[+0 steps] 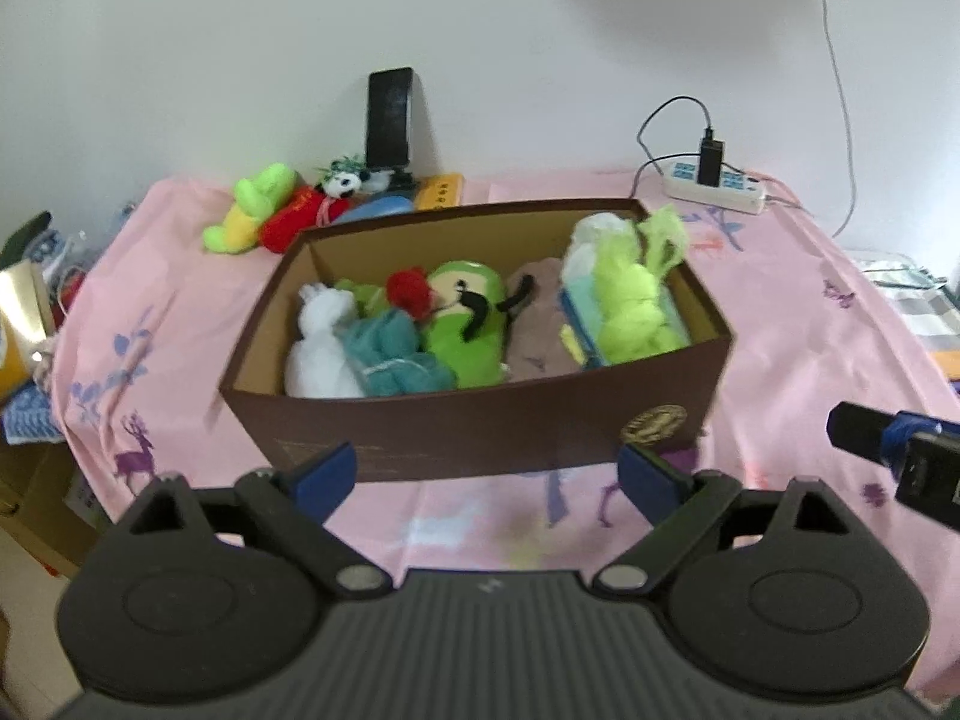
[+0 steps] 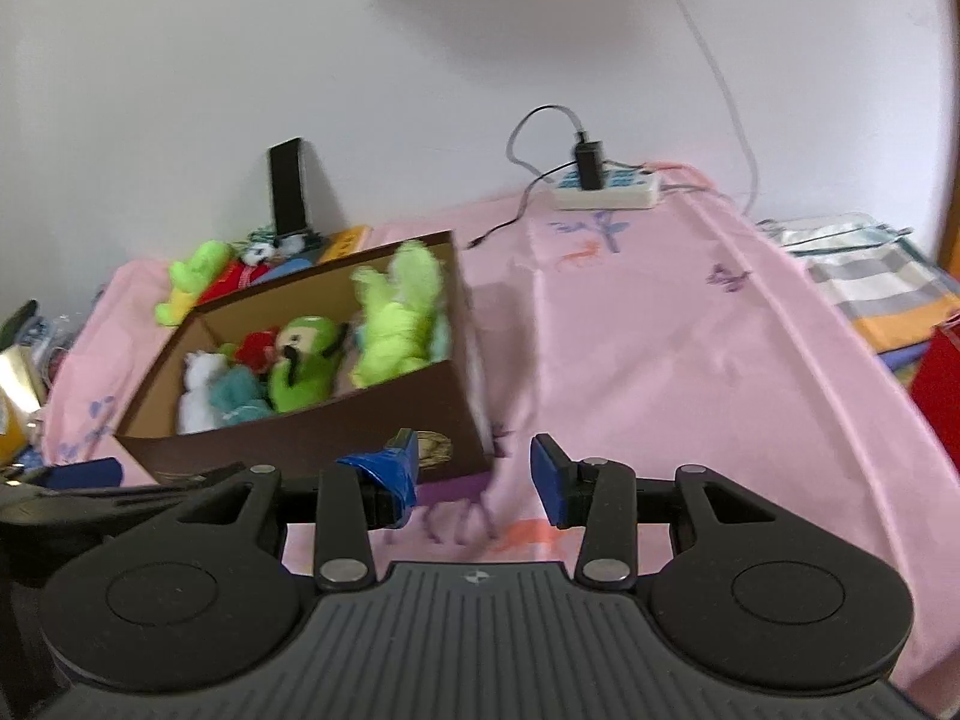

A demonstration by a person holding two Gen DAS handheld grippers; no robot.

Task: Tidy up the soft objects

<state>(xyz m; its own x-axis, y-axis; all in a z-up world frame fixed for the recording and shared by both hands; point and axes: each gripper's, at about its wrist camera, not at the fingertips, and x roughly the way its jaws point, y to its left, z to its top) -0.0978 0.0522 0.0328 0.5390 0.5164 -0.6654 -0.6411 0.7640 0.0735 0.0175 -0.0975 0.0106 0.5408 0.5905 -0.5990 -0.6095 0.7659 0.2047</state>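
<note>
Nearest, the left gripper (image 1: 486,480) hangs with its jaws spread wide and empty just short of the brown box (image 1: 480,426) on the pink-clothed table (image 1: 810,330), and the right gripper (image 2: 474,474) is parted with nothing between its jaws. The box holds a white toy (image 1: 321,348), a teal toy (image 1: 390,354), a green doll (image 1: 465,324) and yellow-green cloth (image 1: 636,306). Farther left, against the wall, lie a green plush (image 1: 252,207) and a red plush (image 1: 297,216).

We see a plain white wall (image 1: 180,60) behind, w/ soft grey shadows up top. A pink printed cloth (image 2: 660,330) covers the table. A white power strip (image 1: 714,189) w/ a black charger (image 1: 711,162) sits near the wall; daylight looks even.
</note>
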